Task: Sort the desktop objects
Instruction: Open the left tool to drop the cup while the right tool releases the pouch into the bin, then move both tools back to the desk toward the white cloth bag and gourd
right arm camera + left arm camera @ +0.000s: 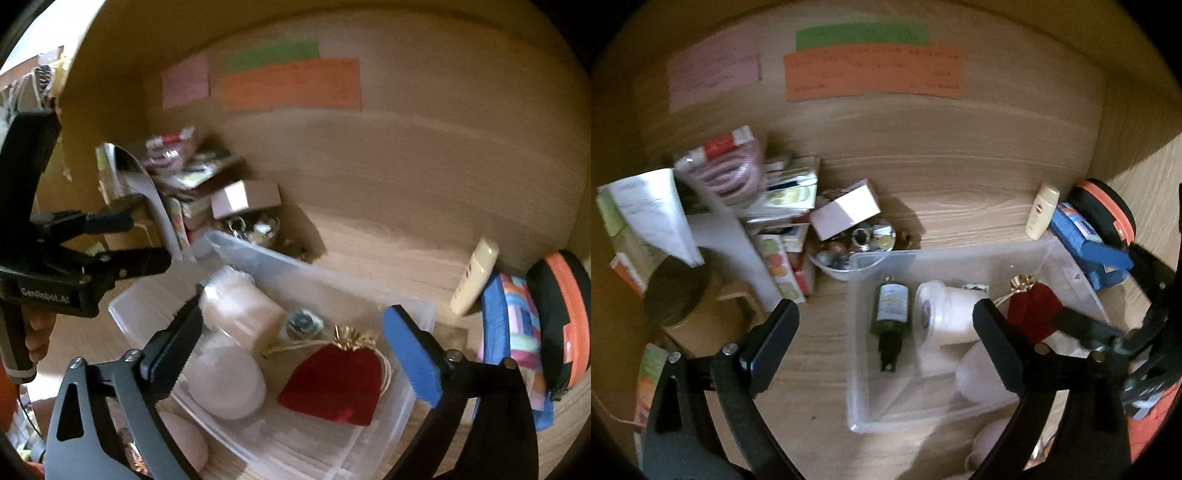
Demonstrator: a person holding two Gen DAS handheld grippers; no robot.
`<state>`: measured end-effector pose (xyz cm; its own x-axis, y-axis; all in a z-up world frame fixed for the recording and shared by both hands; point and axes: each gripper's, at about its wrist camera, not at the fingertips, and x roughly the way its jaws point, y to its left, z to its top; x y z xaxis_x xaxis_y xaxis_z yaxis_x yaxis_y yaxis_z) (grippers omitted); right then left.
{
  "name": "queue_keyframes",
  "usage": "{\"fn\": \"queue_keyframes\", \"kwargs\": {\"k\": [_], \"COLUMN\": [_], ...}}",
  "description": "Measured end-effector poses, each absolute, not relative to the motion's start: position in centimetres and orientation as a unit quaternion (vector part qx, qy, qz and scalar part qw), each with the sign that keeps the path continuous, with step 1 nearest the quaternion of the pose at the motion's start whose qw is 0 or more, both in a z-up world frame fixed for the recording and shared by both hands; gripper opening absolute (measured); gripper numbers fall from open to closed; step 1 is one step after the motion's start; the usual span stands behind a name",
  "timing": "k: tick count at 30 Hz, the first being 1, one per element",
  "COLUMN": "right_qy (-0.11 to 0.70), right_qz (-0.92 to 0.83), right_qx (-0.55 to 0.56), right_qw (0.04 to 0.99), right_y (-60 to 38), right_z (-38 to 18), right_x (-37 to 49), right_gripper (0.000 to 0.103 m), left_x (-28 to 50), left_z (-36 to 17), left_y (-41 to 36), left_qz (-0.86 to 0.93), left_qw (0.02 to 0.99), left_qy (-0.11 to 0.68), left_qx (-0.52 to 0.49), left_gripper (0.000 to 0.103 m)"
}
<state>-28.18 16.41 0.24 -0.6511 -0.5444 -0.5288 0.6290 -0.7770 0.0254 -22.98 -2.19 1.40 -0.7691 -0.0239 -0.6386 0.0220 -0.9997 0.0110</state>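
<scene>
Right gripper [291, 354]: fingers [412, 354] standing spread wide, nothing between the pads, hanging just above the red velvet pouch [332, 384]. The pouch is lying flat inside the clear plastic bin [424, 306], gold drawstring trailing to its left. Judgement: the wide spread directly over it reads as a drop-off, not a pick.

Left gripper [886, 325]: fingers [775, 332] likewise spread, gripping nothing, hovering over the bin's near left part. Under them a dark glass bottle [891, 314] is lying on its side, label up, cap pointing near. Just right of it a white paper roll [938, 314] is resting, with a pale rounded object near it that is too blurred to name.

The bin is serving as the collecting place: bottle, roll and pouch lie in it, touching or nearly so.

Outward, left and far on the table [960, 177]: an unsorted heap of cartons and paper packets [783, 206], a small white box [846, 210], a bowl of small shiny bits [849, 251], a dark-lidded jar [676, 291]. Right of the bin: a cream tube [1041, 210], a blue pouch [1086, 243], an orange-rimmed black case [1108, 210]. These are lying outside the bin, apparently awaiting sorting.

Coloured paper notes [871, 70] are stuck on the far panel; writing illegible.
</scene>
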Motion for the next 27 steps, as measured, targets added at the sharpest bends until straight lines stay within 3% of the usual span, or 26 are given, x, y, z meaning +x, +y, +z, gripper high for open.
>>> {"fn": "queue_keyframes", "kwargs": {"k": [27], "right_qy": [0.13], "right_qz": [-0.947], "right_qx": [0.163], "right_qw": [0.243], "right_y": [18.0], "right_z": [7.6], "right_x": [-13.6], "right_gripper": [0.103], "left_x": [-7.1], "left_z": [6.7], "left_y": [-1.2], "left_qz": [-0.983], "left_qw": [0.003], "left_qy": [-0.051], "left_qx": [0.178], "left_gripper": [0.103]}}
